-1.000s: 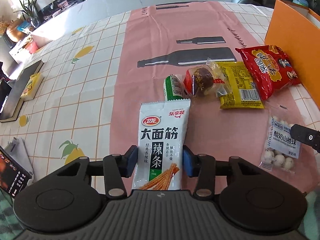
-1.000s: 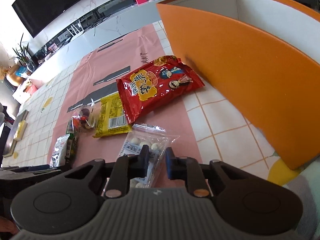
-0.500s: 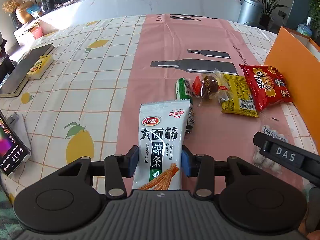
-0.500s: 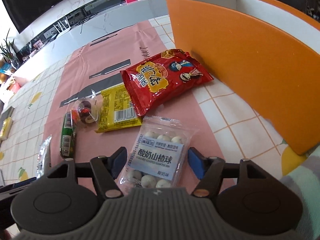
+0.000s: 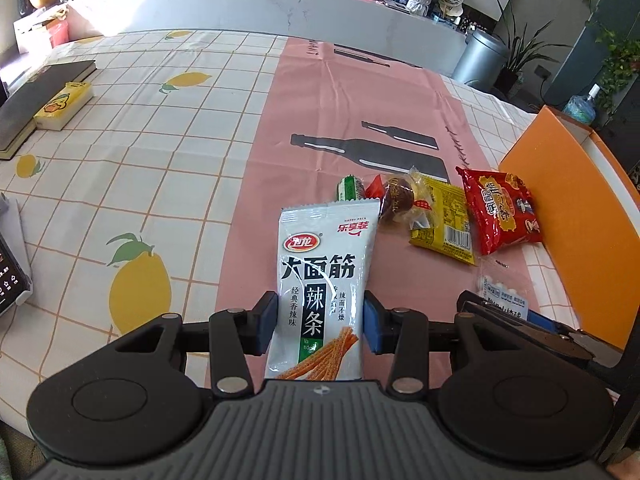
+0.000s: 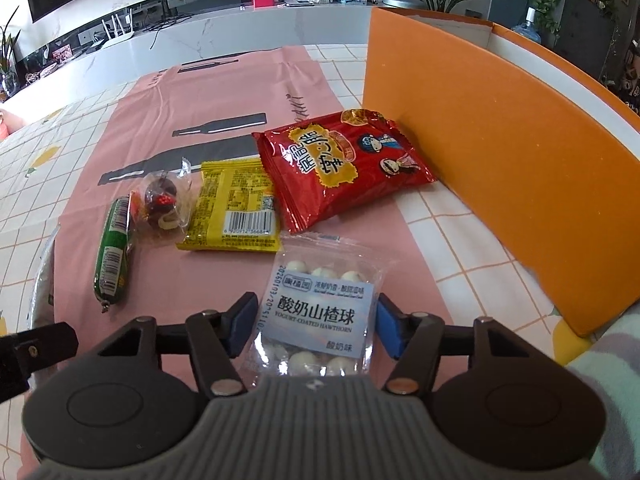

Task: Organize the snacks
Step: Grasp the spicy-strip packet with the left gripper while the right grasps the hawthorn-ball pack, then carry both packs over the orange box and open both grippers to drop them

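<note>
My left gripper (image 5: 320, 322) is shut on a white spicy-strip packet (image 5: 324, 276) and holds it upright above the table. My right gripper (image 6: 314, 322) is open, its pads either side of a clear bag of yogurt hawthorn balls (image 6: 320, 312) lying on the cloth. Beyond lie a red snack bag (image 6: 340, 168), a yellow packet (image 6: 236, 208), a wrapped brown sweet (image 6: 160, 200) and a green sausage (image 6: 112, 252). The same items show in the left wrist view: red bag (image 5: 500, 208), yellow packet (image 5: 448, 220), sweet (image 5: 396, 200).
An open orange box (image 6: 500, 152) stands on the right, close to the red bag; it also shows in the left wrist view (image 5: 560, 184). A dark book (image 5: 36, 100) and a yellow box (image 5: 64, 104) lie far left. A device (image 5: 8, 280) sits at the left edge.
My right gripper went from nearly shut to wide open around the hawthorn ball bag. My left gripper tightened on the white packet and lifted it, and the view tilted up.
</note>
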